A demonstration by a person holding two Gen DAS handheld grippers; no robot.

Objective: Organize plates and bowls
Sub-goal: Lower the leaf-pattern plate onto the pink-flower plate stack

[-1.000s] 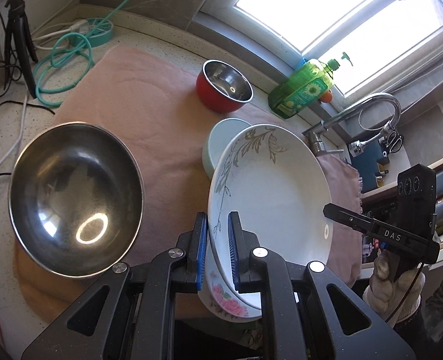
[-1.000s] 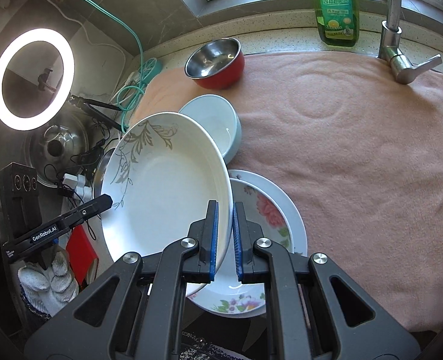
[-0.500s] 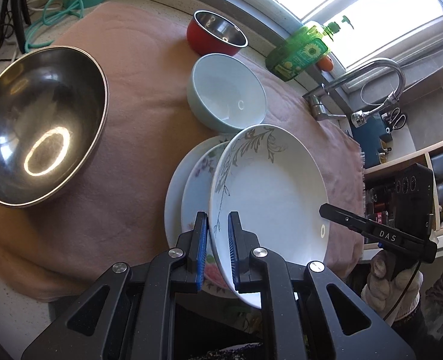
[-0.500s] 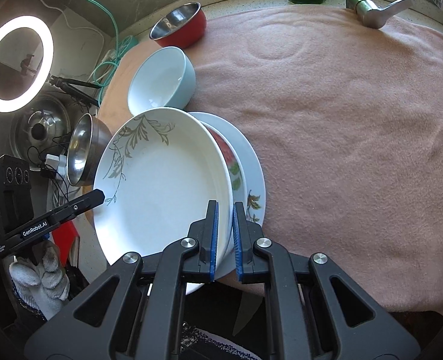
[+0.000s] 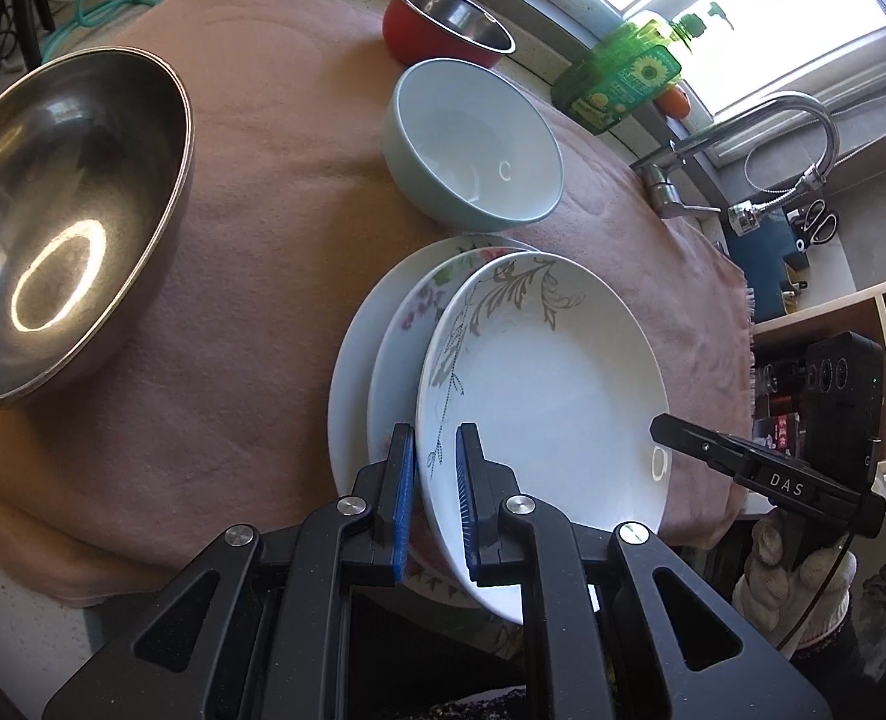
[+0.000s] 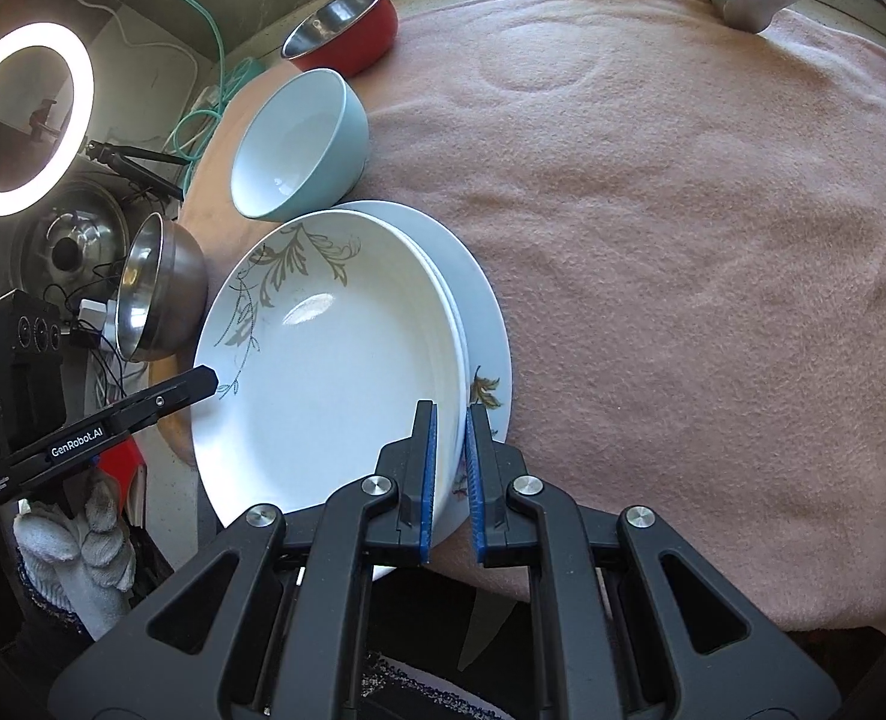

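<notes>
White deep plate (image 5: 551, 384) with grey-brown leaf sprigs on the rim, glossy, tilted over the floral plate (image 5: 401, 330) stacked on a wider pale plate (image 5: 347, 384). Pinched at opposite rims by left hand-held gripper (image 5: 434, 498) and right hand-held gripper (image 6: 448, 468). Beyond the leaf plate: pale blue bowl (image 5: 473, 138), then red steel bowl (image 5: 443, 18). Readable: "GenRobot.AI" and "DAS" on the gripper arms.

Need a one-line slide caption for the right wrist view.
Both grippers clamp opposite rims of the leaf-pattern plate over the floral plate on the pink towel.
</notes>
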